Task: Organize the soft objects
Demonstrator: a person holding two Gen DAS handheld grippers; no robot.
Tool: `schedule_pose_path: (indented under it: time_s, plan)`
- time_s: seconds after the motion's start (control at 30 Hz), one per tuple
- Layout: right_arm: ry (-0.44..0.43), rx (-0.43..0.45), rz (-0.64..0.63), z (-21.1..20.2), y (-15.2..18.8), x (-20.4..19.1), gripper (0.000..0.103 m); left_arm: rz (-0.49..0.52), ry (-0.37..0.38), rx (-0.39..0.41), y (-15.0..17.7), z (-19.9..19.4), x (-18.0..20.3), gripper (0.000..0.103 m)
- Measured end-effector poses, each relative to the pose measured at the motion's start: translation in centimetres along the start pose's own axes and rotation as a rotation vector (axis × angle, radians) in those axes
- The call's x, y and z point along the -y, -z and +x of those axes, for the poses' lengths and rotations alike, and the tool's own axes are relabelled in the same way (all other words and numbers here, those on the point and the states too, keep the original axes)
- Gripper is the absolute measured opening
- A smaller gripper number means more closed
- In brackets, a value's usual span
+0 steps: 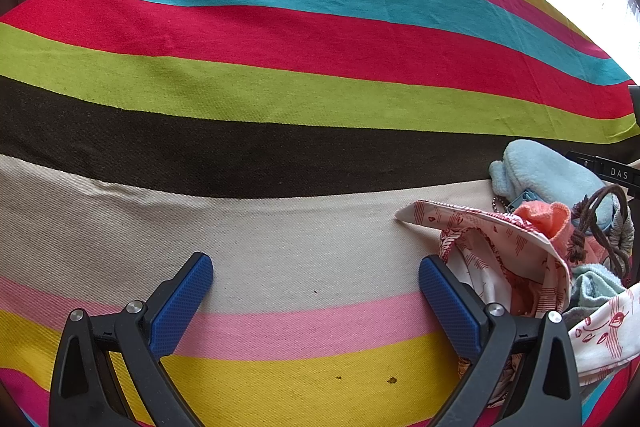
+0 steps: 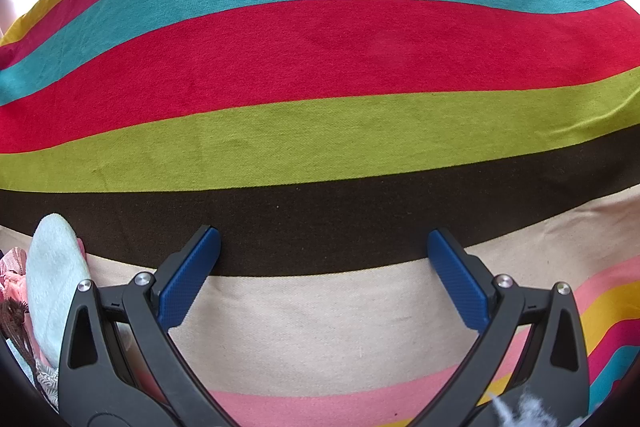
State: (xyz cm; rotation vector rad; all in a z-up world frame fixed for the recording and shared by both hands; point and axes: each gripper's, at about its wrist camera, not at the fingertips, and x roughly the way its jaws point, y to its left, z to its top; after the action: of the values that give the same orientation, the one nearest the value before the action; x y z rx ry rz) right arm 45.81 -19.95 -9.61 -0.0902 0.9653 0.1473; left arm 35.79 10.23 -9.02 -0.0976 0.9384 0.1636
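A: The pile of soft objects (image 1: 532, 259) lies on the striped cloth (image 1: 280, 99), just beside the left gripper (image 1: 316, 293).

B: Both it and the right gripper (image 2: 324, 269) gape wide, holding nothing. The brown cord (image 1: 600, 223) could snag, dragging neighbours.

One striped cloth (image 1: 280, 99) covered the surface. At three to four o'clock in the left view sat a heap: one pale blue fleece pouch (image 1: 548, 175), one orange knit piece (image 1: 544, 219), one brown cord (image 1: 588, 223), and at least two red-printed white cloths (image 1: 496, 247); the rest couldn't be counted.
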Motion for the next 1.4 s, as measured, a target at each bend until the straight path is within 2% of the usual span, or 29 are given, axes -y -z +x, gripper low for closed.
schedule_pose_path:
  time_s: [0.5,0.57,1.4]
  plan:
    - [0.001,0.000,-0.001,0.0,0.0,0.0,0.103,-0.001,0.001,0.000,0.1,0.0,-0.1,0.103]
    - [0.000,0.000,0.000,0.0,0.0,0.1,0.103,0.000,-0.001,0.000,0.1,-0.4,0.9,0.103]
    - [-0.001,-0.001,-0.004,-0.1,0.0,-0.3,0.103,0.000,0.001,0.001,0.1,-1.6,0.0,0.103]
